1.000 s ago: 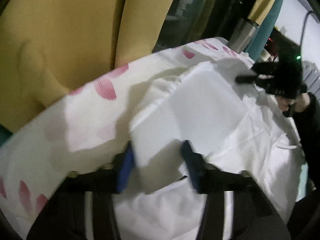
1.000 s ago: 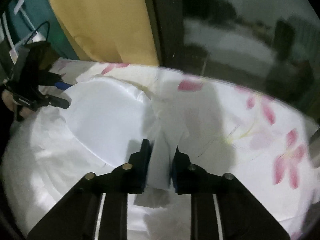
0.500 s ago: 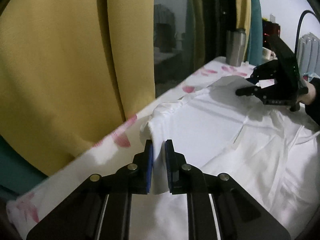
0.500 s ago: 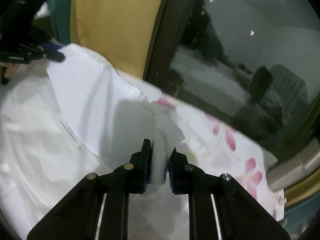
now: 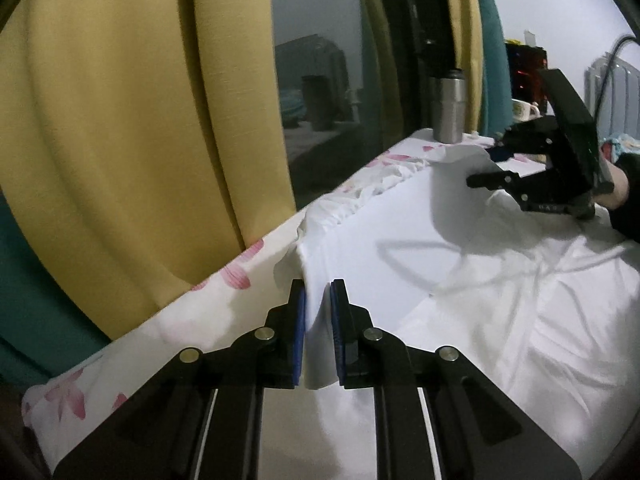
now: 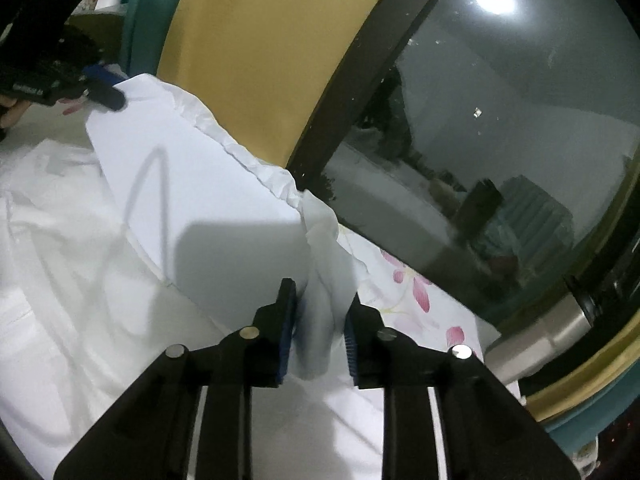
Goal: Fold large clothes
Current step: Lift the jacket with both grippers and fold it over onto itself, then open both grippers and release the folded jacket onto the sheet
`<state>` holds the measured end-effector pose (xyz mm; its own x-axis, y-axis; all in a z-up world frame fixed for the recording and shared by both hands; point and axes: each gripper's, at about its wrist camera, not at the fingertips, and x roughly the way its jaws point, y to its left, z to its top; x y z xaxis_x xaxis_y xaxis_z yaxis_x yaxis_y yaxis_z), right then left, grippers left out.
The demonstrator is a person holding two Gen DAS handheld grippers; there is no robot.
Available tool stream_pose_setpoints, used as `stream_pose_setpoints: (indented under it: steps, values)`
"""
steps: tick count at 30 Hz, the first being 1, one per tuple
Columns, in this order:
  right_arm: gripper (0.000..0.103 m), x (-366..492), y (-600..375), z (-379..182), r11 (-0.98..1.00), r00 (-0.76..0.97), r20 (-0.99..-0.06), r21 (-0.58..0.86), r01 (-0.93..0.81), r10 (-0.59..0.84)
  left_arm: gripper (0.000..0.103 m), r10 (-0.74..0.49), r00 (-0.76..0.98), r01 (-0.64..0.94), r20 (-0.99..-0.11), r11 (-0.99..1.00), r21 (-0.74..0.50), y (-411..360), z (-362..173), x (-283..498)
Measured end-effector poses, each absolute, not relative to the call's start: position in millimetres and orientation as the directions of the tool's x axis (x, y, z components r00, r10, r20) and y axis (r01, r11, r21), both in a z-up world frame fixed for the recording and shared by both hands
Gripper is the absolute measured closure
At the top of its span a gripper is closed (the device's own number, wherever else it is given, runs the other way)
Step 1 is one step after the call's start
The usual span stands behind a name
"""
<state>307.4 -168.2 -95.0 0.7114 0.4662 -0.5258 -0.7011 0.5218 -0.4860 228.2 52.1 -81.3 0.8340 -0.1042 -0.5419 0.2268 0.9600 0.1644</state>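
Observation:
A large white garment [image 5: 460, 280] lies on a bed with a pink-flowered sheet [image 5: 240, 276]. My left gripper [image 5: 318, 292] is shut on one corner of its gathered edge and holds it raised. My right gripper [image 6: 320, 304] is shut on the other corner of the same edge [image 6: 328, 280]. The edge is stretched taut between the two grippers, above the rest of the garment [image 6: 80, 240]. Each gripper shows in the other's view: the right one [image 5: 548, 168] at the far right, the left one [image 6: 52, 60] at the top left.
Yellow curtains [image 5: 120, 140] and a dark window [image 6: 500, 120] run along the far side of the bed. A steel tumbler [image 5: 448, 112] stands at the bed's far corner. A mug [image 5: 524, 110] and a radiator [image 5: 612, 88] are beyond it.
The left gripper closed on the garment's corner. Both grippers lifted the edge up off the bed and pulled it taut between them.

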Motion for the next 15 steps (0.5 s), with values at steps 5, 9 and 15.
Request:
stream_pose_setpoints:
  steps: [5, 9, 15]
  values:
    - [0.079, 304, -187, -91, 0.528, 0.66, -0.551, -0.404, -0.747, 0.511, 0.089, -0.114, 0.843, 0.228, -0.526, 0.961, 0.156, 49, -79, 204]
    - [0.079, 292, -196, -92, 0.505, 0.621, -0.579, -0.374, -0.778, 0.528, 0.089, -0.12, 0.842, 0.234, -0.526, 0.96, 0.154, 45, -81, 188]
    - [0.079, 263, -202, -104, 0.454, 0.554, -0.645, -0.337, -0.825, 0.527, 0.089, -0.135, 0.826, 0.257, -0.547, 0.954, 0.152, 37, -87, 164]
